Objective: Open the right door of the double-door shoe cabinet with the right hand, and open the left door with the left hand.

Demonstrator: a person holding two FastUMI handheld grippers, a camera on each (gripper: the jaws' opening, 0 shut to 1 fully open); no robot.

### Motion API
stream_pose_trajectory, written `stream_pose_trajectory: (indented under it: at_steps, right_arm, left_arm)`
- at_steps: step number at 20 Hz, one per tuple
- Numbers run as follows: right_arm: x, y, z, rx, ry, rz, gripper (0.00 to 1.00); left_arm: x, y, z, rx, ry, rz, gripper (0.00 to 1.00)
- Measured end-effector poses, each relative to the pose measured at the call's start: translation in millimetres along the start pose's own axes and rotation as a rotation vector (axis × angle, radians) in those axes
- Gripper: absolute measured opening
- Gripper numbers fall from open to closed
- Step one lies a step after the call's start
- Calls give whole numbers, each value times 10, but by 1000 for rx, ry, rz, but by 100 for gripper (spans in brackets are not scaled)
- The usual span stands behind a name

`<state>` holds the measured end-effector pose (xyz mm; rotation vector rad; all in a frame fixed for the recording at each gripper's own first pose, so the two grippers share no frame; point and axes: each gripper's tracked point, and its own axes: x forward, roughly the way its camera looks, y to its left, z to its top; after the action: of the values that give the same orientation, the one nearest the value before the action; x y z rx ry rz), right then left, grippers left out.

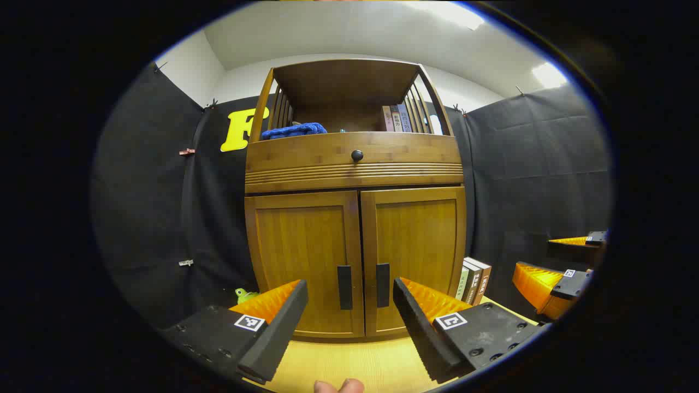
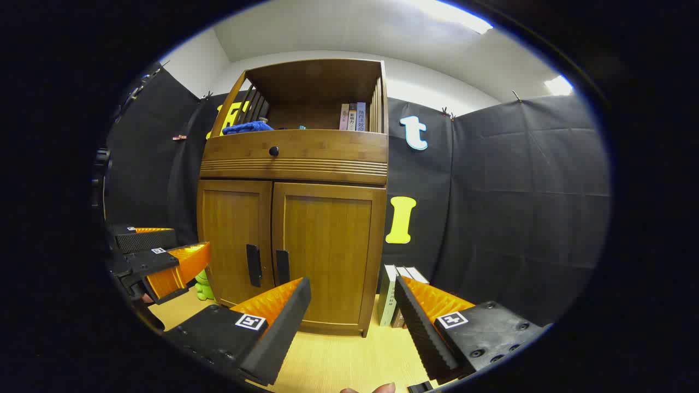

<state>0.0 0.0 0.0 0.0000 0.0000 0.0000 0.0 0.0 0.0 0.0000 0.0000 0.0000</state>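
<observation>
A wooden shoe cabinet [image 1: 355,164] stands straight ahead in the left gripper view, both doors closed. Its left door [image 1: 303,256] carries a black vertical handle [image 1: 344,287]; the right door [image 1: 418,251] carries a matching handle [image 1: 383,284]. My left gripper [image 1: 350,305] is open, short of the handles, nothing between its fingers. The right gripper [image 1: 551,281] appears far right in that view, open. In the right gripper view the cabinet [image 2: 295,218] sits left of centre, with the right door's handle [image 2: 282,267] ahead of my open right gripper [image 2: 352,305]. The left gripper [image 2: 164,262] shows at the left edge.
A drawer with a round black knob [image 1: 357,155] sits above the doors. The open top shelf holds a blue cloth [image 1: 293,131] and books [image 1: 397,118]. More books [image 2: 397,295] lean beside the cabinet's right side. A green toy [image 2: 203,284] sits at its left on the yellow table [image 1: 349,360].
</observation>
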Motion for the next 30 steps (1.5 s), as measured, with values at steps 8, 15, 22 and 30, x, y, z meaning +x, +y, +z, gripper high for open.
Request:
stream_pose_trajectory:
  at_steps: [8, 15, 22, 30]
  right_arm:
    - [-42, 53, 30, 4, -7, 0, 98]
    - [-73, 114, 39, -13, -17, -3, 98]
    - [-50, 315, 40, -11, -12, 12, 98]
    - [236, 758, -124, 13, 25, 53, 98]
  left_arm:
    - [-49, -10, 22, 13, -11, -12, 99]
    - [-69, 54, 3, 19, -13, -12, 98]
    - [-109, 159, -52, 33, -19, -25, 99]
    - [-143, 482, -176, 15, -13, -47, 98]
